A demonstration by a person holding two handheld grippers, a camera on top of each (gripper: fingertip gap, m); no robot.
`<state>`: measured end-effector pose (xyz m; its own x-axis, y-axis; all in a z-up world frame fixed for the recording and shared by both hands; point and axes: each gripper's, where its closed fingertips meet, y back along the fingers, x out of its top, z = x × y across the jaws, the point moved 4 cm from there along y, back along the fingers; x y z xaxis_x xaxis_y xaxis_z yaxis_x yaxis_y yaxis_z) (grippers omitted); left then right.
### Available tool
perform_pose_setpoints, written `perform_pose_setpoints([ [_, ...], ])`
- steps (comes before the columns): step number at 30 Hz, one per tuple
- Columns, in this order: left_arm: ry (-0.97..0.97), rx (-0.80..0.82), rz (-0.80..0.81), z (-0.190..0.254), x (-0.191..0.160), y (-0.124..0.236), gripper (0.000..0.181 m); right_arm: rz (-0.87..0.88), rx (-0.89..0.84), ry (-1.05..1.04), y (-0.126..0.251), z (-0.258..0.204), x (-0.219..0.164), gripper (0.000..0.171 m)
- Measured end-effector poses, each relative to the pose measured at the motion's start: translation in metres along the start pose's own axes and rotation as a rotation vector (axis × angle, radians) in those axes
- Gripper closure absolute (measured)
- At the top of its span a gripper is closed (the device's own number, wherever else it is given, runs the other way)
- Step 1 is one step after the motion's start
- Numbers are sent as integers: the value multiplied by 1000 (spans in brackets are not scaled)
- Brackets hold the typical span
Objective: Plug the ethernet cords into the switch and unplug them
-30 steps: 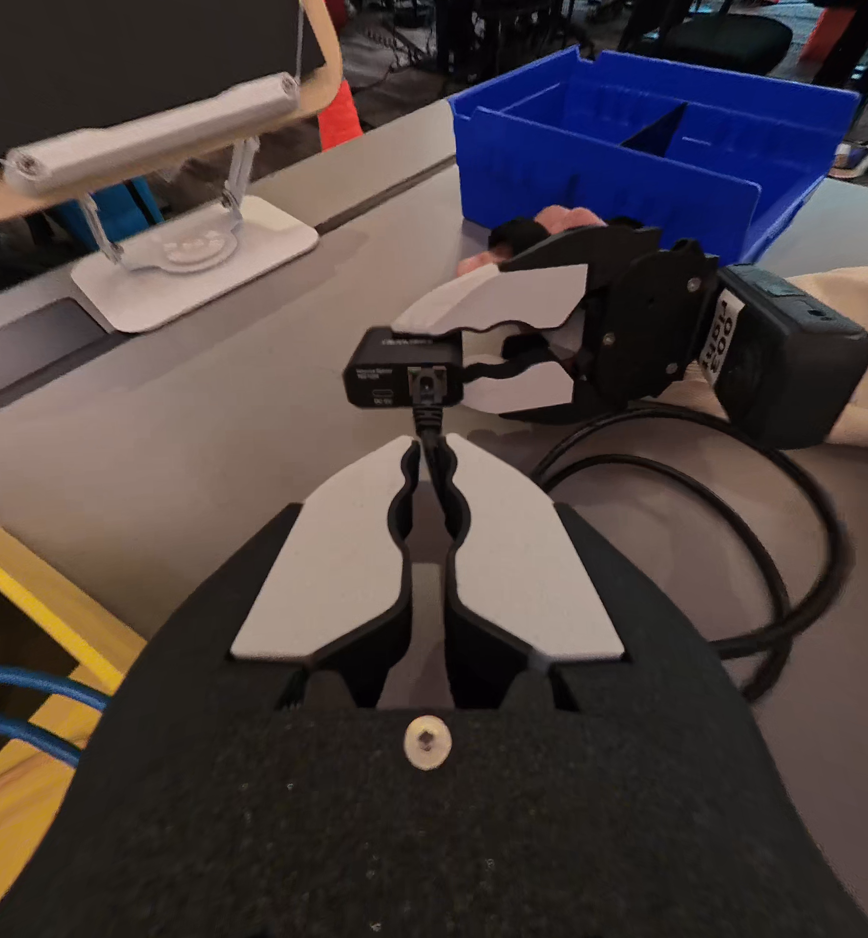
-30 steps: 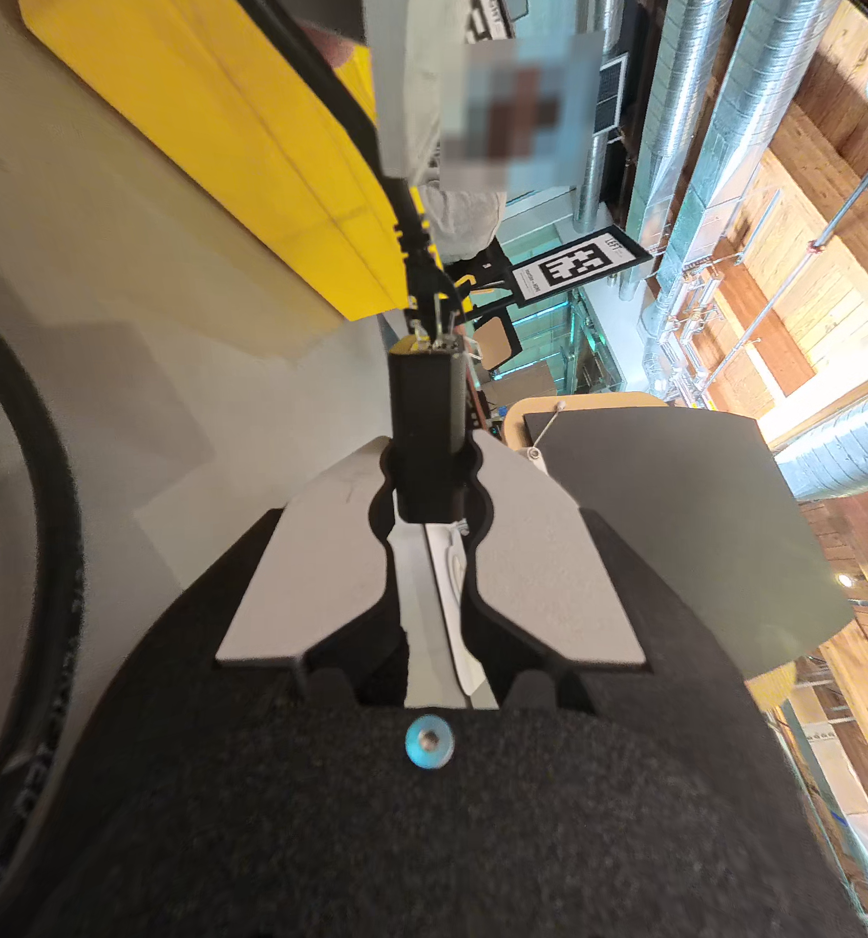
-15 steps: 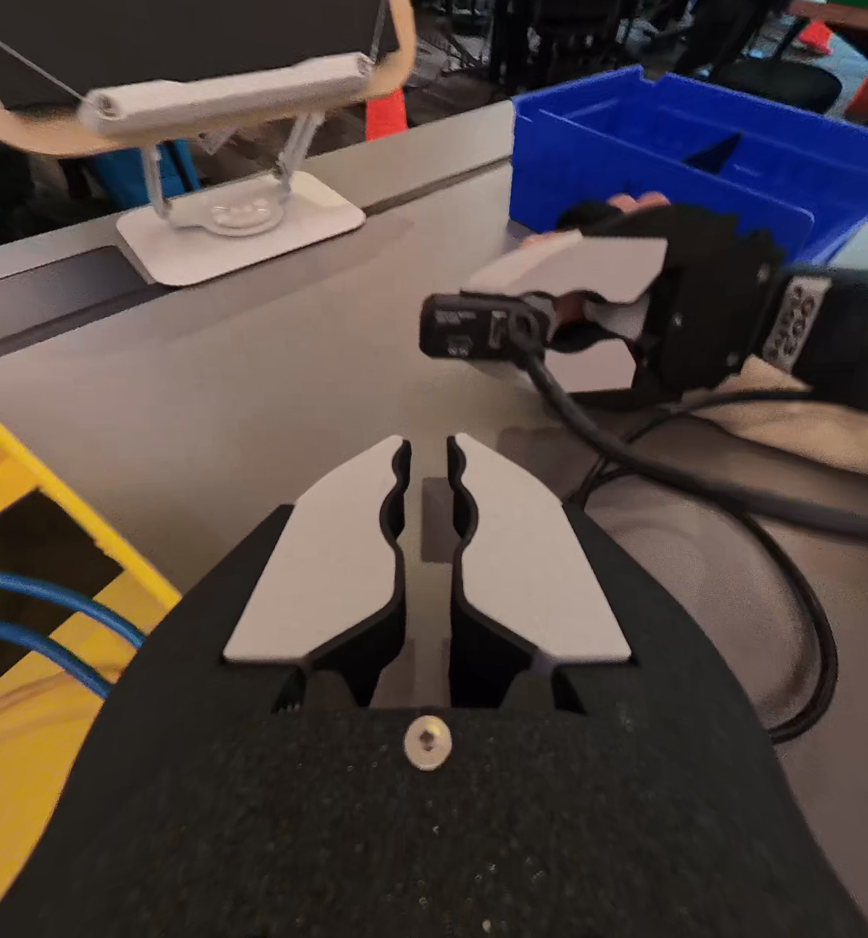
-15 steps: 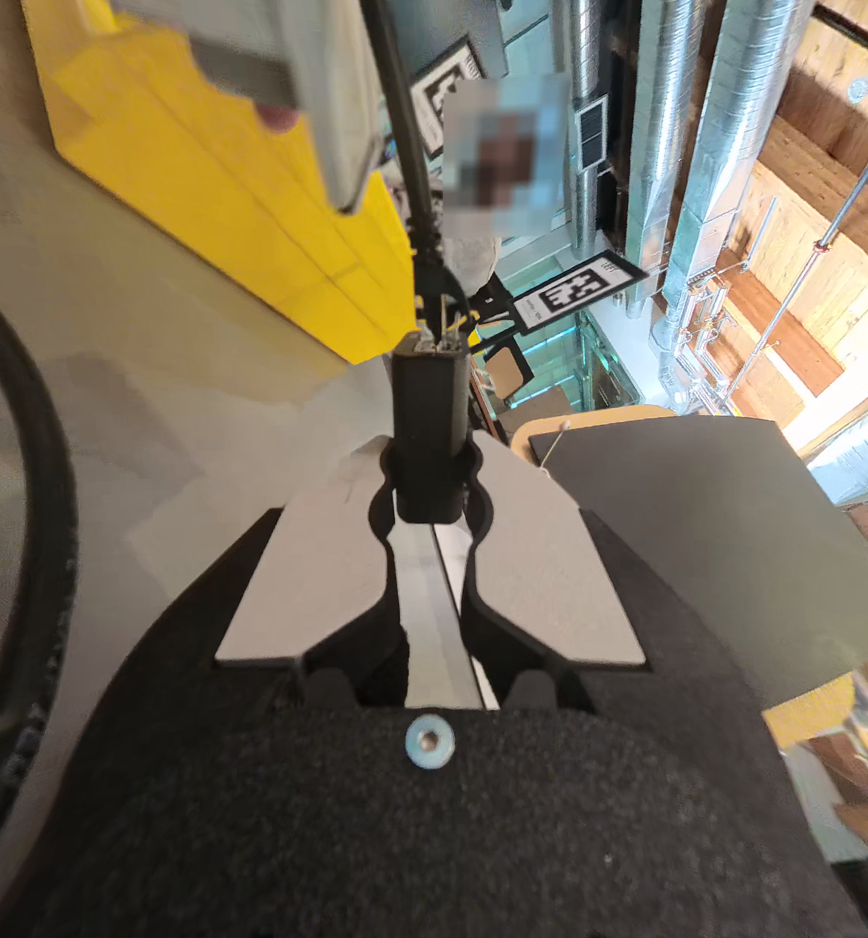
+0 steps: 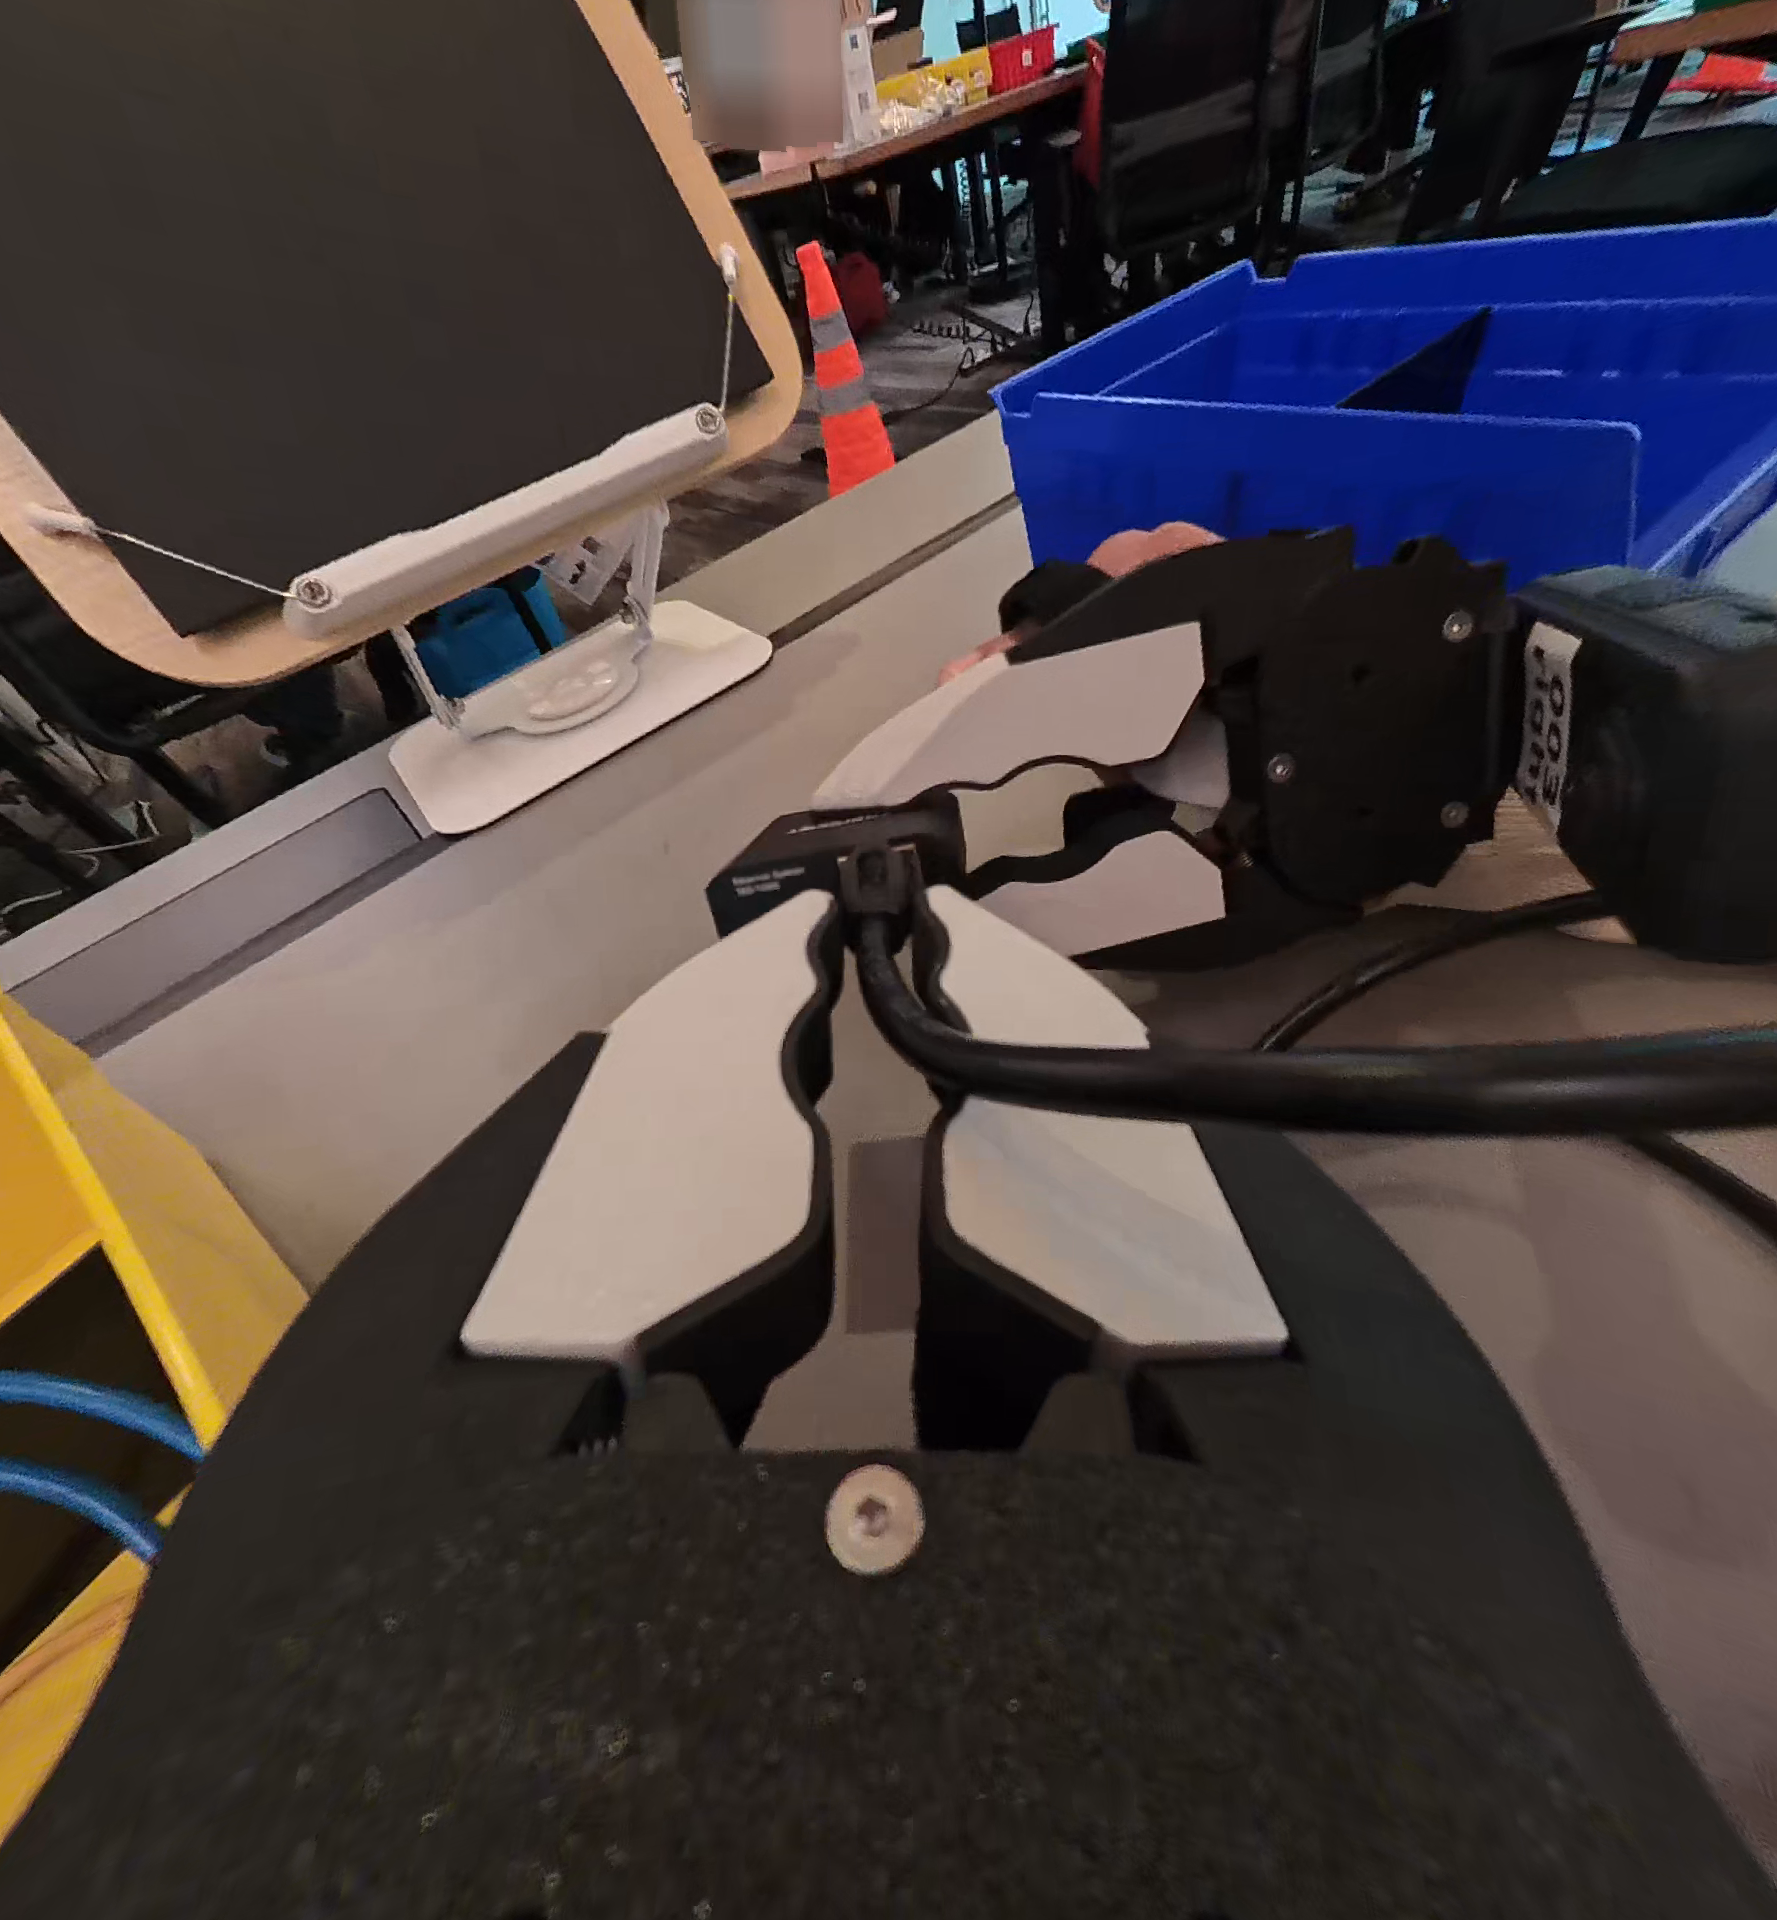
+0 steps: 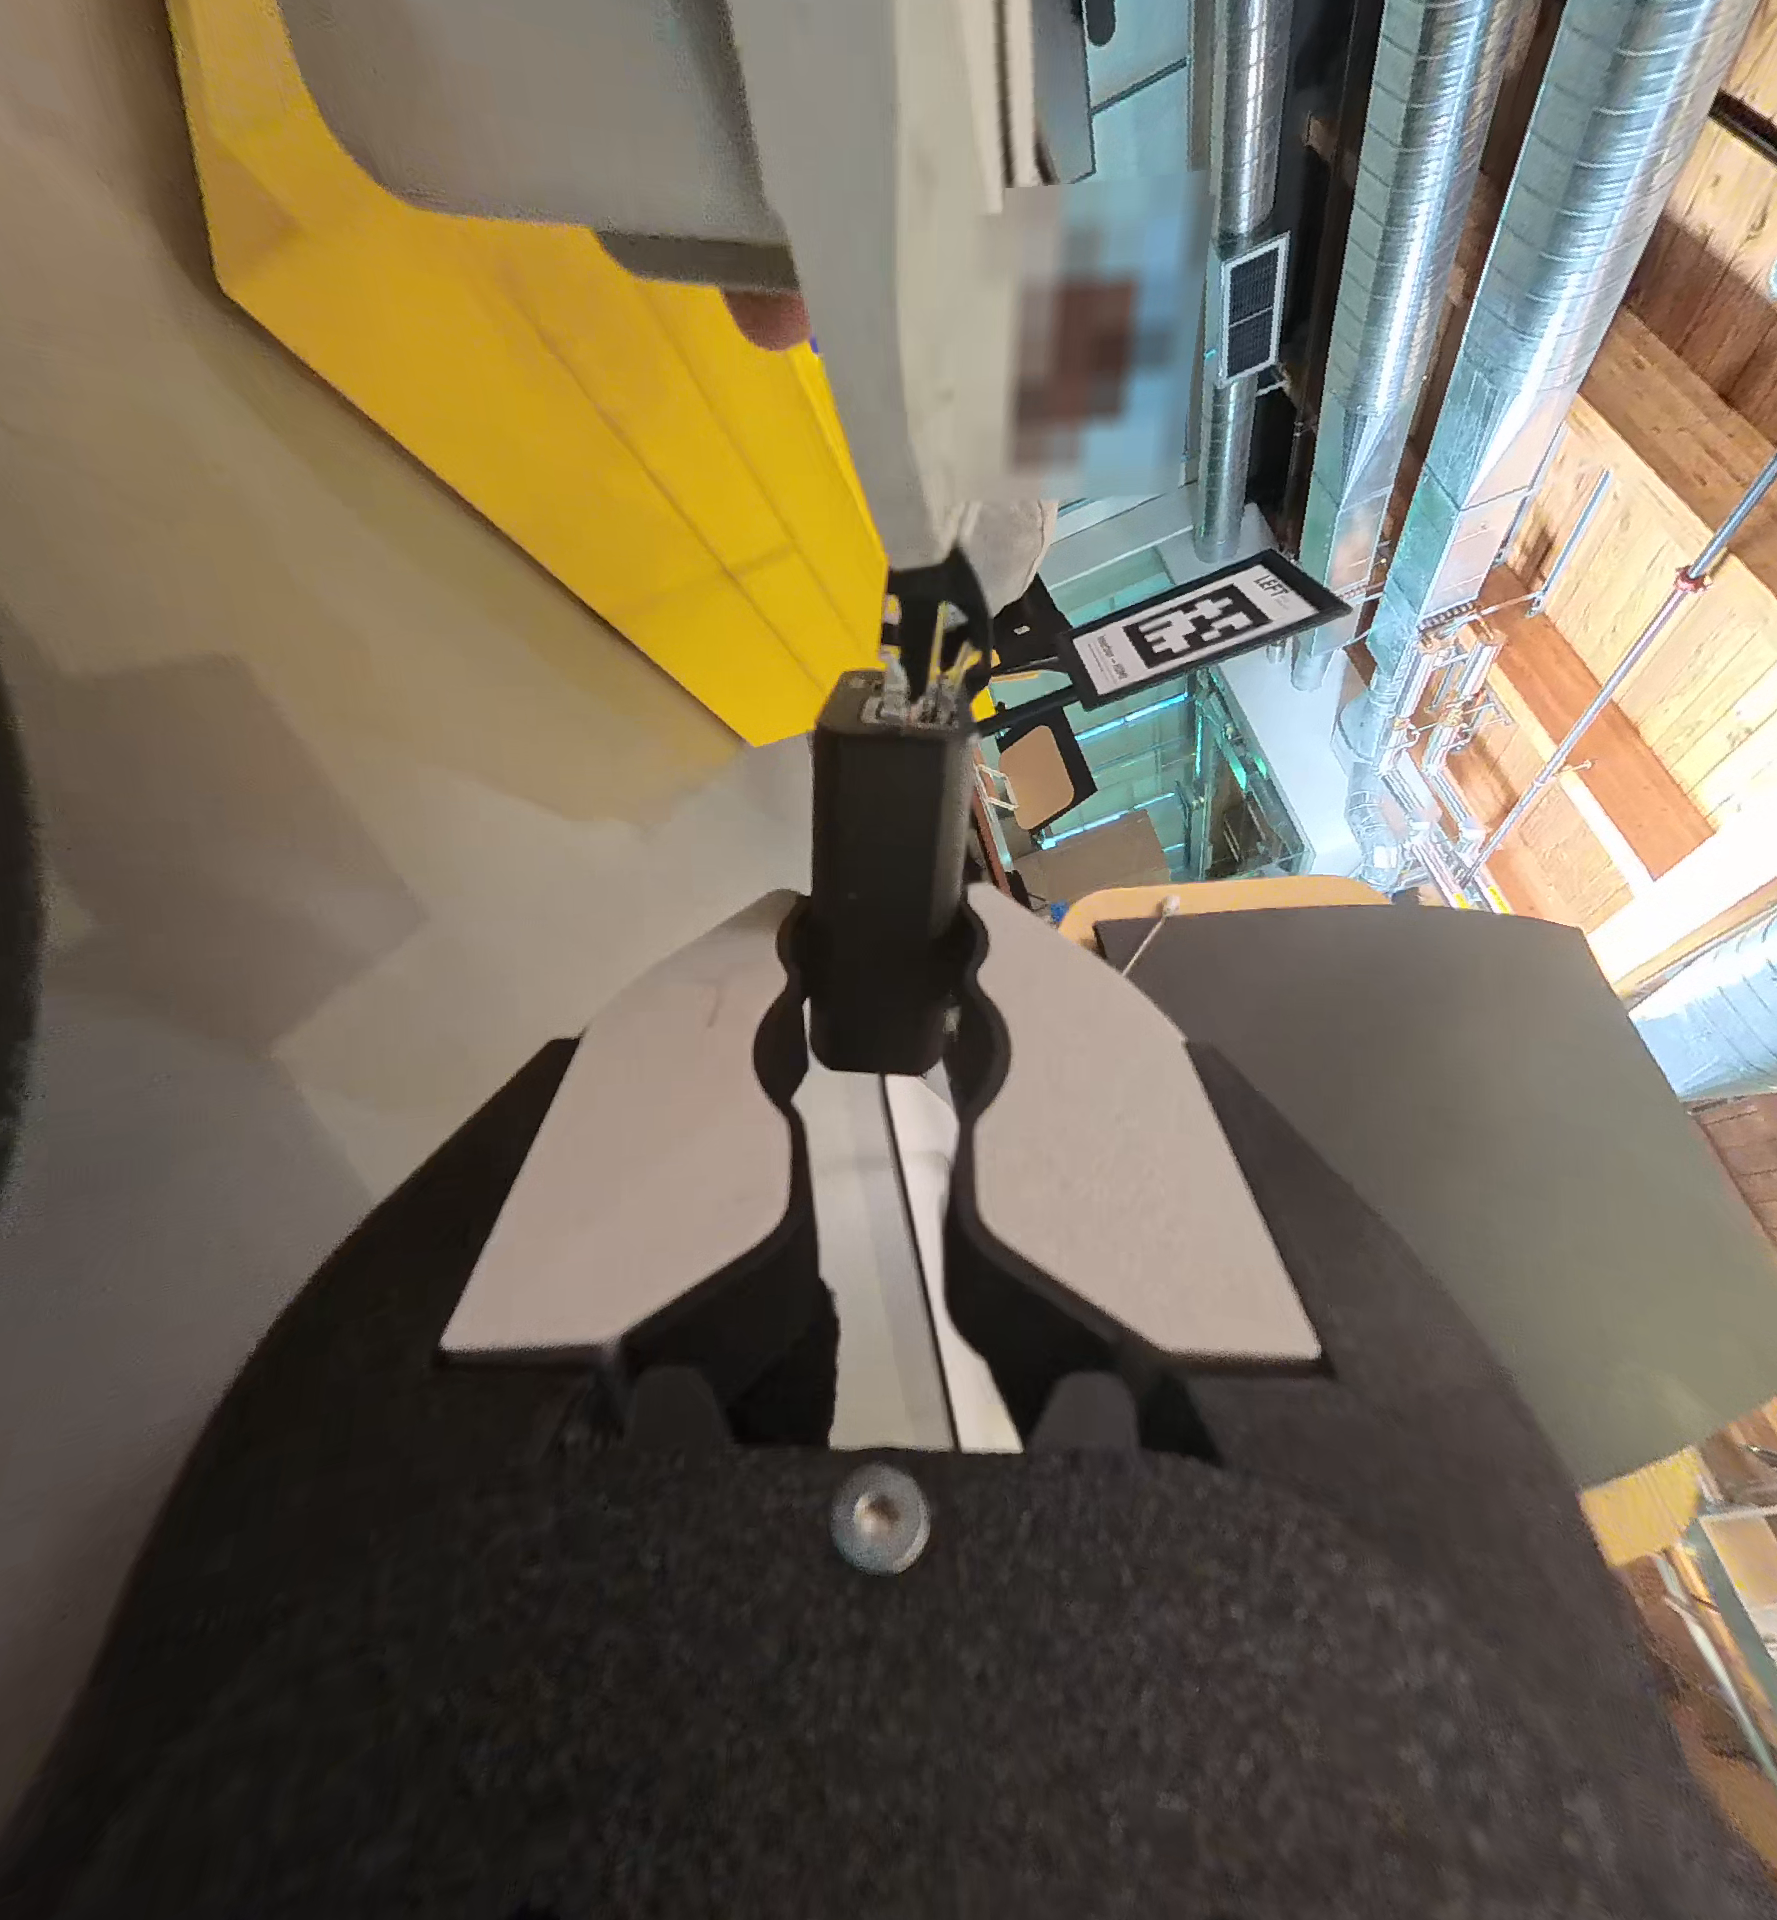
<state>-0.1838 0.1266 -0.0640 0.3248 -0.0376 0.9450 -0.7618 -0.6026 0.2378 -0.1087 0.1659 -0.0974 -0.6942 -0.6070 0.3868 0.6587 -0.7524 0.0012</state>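
A small black switch (image 5: 811,883) is held above the grey table (image 5: 448,987) by my right gripper (image 5: 967,821), which reaches in from the right and is shut on it. A black ethernet cord (image 5: 1383,1086) is plugged into the switch's near face and bends off to the right. My left gripper (image 5: 879,930) has its tips closed around the cord's boot (image 5: 879,883), right at the switch. In the right wrist view my right gripper (image 6: 884,935) clamps the switch (image 6: 889,810), with the plug (image 6: 931,644) at its far end.
A blue bin (image 5: 1331,478) stands behind the right gripper. A yellow bin (image 5: 32,1195) with blue cables (image 5: 53,1403) is at the near left. A dark board on a white stand (image 5: 583,717) is at the back left. Black cord loops lie on the table at right. My right fingertips sit around 6 centimetres from my left ones.
One second ago my left gripper held the cord at the switch. Half a second ago it was off the cord and drawn back. Now its tips are around the boot again.
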Motion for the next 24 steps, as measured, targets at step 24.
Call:
perform_pose_setpoints([
  [24, 262, -126, -18, -5, -12, -5, 169, -68, 47, -65, 3, -6, 2, 148],
])
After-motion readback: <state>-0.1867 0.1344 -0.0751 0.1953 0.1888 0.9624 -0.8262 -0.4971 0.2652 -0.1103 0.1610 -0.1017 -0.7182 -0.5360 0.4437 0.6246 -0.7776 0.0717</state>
